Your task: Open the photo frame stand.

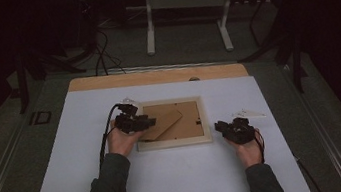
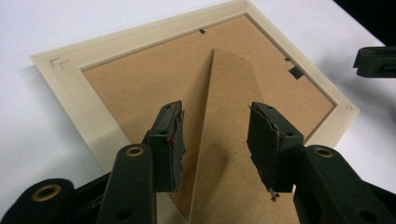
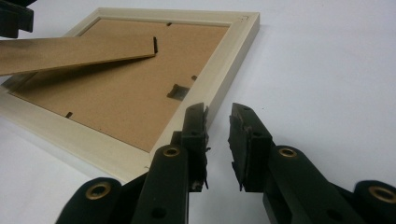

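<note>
Pale wood picture frame (image 1: 175,141) lies face-down mid-table on white sheet (image 1: 171,187). Left gripper (image 2: 215,140), jaws parted, straddles raised brown easel stand (image 2: 229,121). Right gripper (image 3: 218,140), narrowly parted and empty, sits just beside frame's right edge.

**Arm and Gripper Posture**

Both forearms enter from the bottom of the high view, in dark sleeves, each hand wrapped around a black two-jaw gripper.

Left gripper (image 1: 134,121): the left hand (image 1: 122,142) holds it forward and toward the centre, the forearm angled inward. In the left gripper view its jaws stand wide apart, with worn pads (image 2: 176,140) facing each other across a clear gap.

Right gripper (image 1: 233,128): the right hand (image 1: 248,150) holds it lower and well apart from the left, the forearm nearly straight. In the right gripper view its jaws stand a narrow gap apart, nothing between them.
</note>
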Demonstrator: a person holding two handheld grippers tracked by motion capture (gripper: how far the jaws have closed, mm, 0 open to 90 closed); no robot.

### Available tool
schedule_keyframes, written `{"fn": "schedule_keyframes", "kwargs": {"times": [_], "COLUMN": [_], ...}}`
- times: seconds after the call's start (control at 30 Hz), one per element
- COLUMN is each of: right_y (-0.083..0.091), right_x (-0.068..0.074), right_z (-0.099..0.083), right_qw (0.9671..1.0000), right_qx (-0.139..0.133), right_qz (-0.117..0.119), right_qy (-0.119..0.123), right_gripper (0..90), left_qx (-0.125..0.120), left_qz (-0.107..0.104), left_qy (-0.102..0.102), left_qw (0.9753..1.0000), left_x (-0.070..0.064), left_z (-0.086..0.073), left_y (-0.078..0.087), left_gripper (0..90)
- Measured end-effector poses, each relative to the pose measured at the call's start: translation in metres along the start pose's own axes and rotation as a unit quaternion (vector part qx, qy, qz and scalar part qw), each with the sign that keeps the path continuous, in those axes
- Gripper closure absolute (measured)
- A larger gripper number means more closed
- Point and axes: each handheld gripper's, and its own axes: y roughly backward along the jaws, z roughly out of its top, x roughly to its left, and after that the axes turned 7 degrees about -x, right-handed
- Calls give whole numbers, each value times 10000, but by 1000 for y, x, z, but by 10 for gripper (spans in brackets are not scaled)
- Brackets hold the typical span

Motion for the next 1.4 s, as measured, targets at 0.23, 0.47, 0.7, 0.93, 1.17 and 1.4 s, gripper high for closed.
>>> {"fn": "schedule_keyframes", "kwargs": {"times": [0.23,0.47,0.7,0.93,1.17,1.4], "right_y": [0,0,1,0,0,0], "right_x": [0,0,-1,-1,-1,-1], "right_z": [0,0,0,0,0,-1], "right_qw": [10000,10000,10000,10000,10000,10000], "right_qx": [-18,-5,-8,3,15,16], "right_qz": [-4,4,-4,3,9,10], "right_qy": [-14,-12,-17,-17,-22,-25], "right_gripper": [753,751,748,746,744,744], "left_qx": [17,110,214,385,485,514], "left_qz": [-173,-381,-546,-582,-666,-667], "left_qy": [161,211,258,186,99,105], "left_qw": [9997,9990,9979,9974,9966,9964], "left_x": [4,4,3,1,-2,-2], "left_z": [-2,-4,-6,-9,-11,-12], "left_y": [-6,-13,-19,-25,-28,-30], "left_gripper": [516,473,438,392,392,398]}}
